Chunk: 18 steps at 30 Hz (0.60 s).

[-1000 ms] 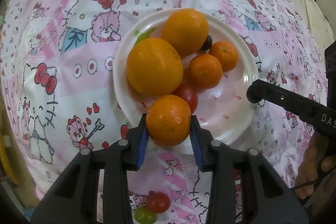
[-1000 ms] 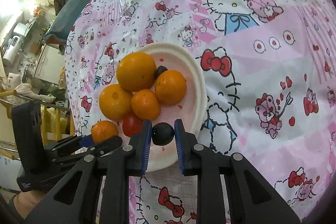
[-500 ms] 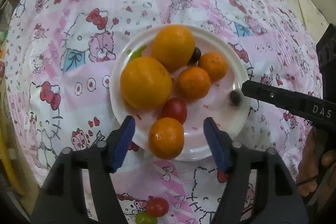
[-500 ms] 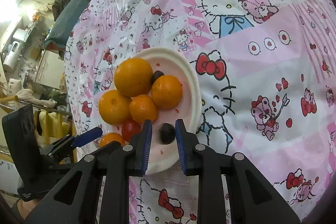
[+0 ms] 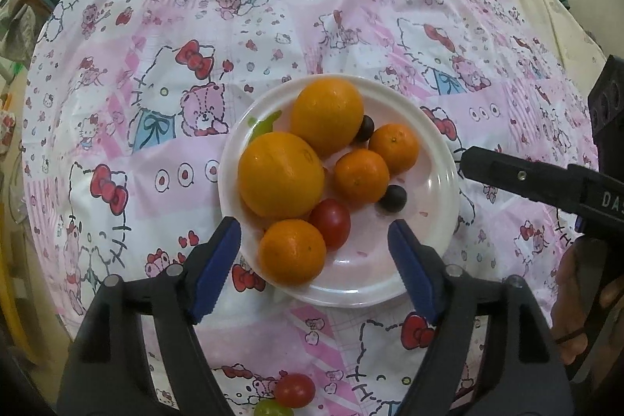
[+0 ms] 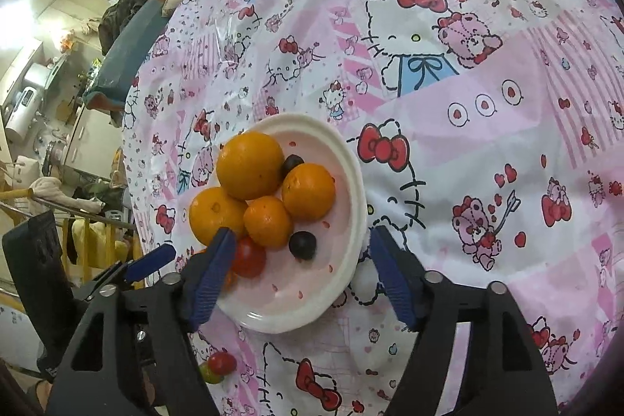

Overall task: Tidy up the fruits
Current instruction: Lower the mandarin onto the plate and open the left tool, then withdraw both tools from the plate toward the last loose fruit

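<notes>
A white plate [image 5: 433, 244] [image 6: 351, 158] holds two big oranges [image 5: 280, 174], three small mandarins, a red cherry tomato [image 5: 330, 223], and two dark grapes. The nearest mandarin [image 5: 292, 252] lies at the plate's near edge. One dark grape [image 5: 392, 198] [image 6: 302, 244] lies loose on the plate. My left gripper [image 5: 314, 264] is open and empty, above the plate's near rim. My right gripper [image 6: 298, 273] is open and empty over the plate. A red tomato [image 5: 295, 390] [image 6: 221, 362] and a green grape [image 5: 269, 408] lie on the cloth.
The pink cartoon-print tablecloth [image 5: 195, 65] covers the whole table. The right gripper's finger [image 5: 518, 176] reaches in from the right in the left wrist view. Room clutter and furniture [image 6: 46, 104] lie beyond the table's left edge.
My left gripper opened and let the mandarin down on the plate. My right gripper opened and let the dark grape go onto the plate. Both pulled back a little.
</notes>
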Motion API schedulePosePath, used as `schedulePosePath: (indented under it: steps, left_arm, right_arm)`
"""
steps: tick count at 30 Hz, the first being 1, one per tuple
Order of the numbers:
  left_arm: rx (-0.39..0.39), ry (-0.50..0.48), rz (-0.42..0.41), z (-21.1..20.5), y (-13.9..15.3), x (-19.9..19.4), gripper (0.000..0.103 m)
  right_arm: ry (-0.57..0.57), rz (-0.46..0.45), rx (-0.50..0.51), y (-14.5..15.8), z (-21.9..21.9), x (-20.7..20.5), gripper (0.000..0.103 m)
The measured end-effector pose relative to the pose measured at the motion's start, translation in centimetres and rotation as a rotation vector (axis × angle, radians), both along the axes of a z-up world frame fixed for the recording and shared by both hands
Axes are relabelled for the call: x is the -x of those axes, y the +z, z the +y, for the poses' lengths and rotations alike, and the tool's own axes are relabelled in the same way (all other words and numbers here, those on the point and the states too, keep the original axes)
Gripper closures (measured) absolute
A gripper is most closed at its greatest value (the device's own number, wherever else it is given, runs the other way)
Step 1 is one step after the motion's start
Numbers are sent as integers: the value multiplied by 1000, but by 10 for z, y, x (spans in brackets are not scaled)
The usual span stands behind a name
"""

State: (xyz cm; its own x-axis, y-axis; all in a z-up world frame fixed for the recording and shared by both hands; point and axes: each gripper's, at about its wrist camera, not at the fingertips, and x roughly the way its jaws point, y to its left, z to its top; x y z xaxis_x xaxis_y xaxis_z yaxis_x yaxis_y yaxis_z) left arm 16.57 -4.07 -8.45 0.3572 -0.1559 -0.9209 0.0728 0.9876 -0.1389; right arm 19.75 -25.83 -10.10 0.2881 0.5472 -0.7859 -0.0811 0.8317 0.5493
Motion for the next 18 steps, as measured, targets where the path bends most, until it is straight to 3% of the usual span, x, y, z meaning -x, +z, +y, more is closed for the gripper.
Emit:
schedulePosePath:
  steps: [12,18]
  left_arm:
    - [-8,1,-50,0,8,4,27]
    - [18,39,-61,11,14,10,21]
  right_arm:
    - [4,-55,-7,17,3,4,18]
    - [-17,-80,-5,27,-2,11,18]
